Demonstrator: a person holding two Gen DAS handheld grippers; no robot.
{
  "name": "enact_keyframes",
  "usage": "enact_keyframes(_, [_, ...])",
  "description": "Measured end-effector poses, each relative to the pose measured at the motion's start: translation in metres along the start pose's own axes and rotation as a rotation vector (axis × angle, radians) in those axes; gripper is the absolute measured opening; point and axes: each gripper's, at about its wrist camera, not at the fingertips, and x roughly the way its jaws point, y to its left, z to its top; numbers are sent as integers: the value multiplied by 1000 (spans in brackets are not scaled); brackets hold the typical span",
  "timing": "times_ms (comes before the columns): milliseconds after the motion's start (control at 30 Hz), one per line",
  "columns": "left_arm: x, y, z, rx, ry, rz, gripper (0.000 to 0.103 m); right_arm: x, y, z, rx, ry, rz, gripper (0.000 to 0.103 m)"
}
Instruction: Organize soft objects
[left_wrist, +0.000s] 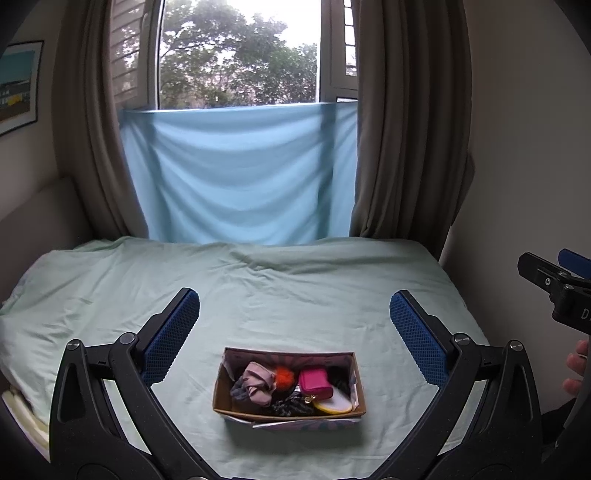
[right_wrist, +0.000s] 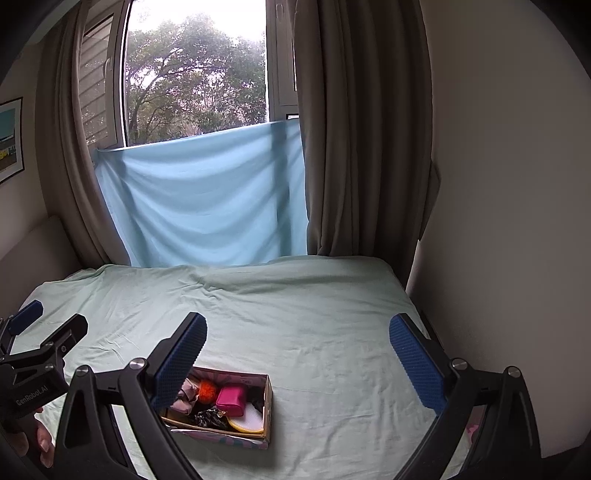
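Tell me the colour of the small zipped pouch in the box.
Bright pink pouch; clearest in the left wrist view.

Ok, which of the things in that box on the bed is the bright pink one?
The small zipped pouch, right of centre in the cardboard box. The fluffy ball beside it is orange, and the crumpled cloth is dull mauve.

One open cardboard box (left_wrist: 288, 408) sits on one bed covered by a pale green sheet (left_wrist: 258, 288). Inside the box: one pink zip pouch (left_wrist: 315, 382), one orange pompom (left_wrist: 284, 374), one mauve cloth (left_wrist: 256, 384), one dark patterned fabric piece (left_wrist: 290, 406), one white and yellow pad (left_wrist: 334, 404). Two grippers show: left gripper (left_wrist: 294, 315), right gripper (right_wrist: 297, 341). Two brown curtains flank one window, with one blue cloth (left_wrist: 240, 173) hung across it, and one framed picture (left_wrist: 18, 85)
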Motion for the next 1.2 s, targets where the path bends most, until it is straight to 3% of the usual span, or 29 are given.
enact_keyframes(1200, [-8,5,-5,4,-16,1,103,-8,-1,1,2,-20,-23,99])
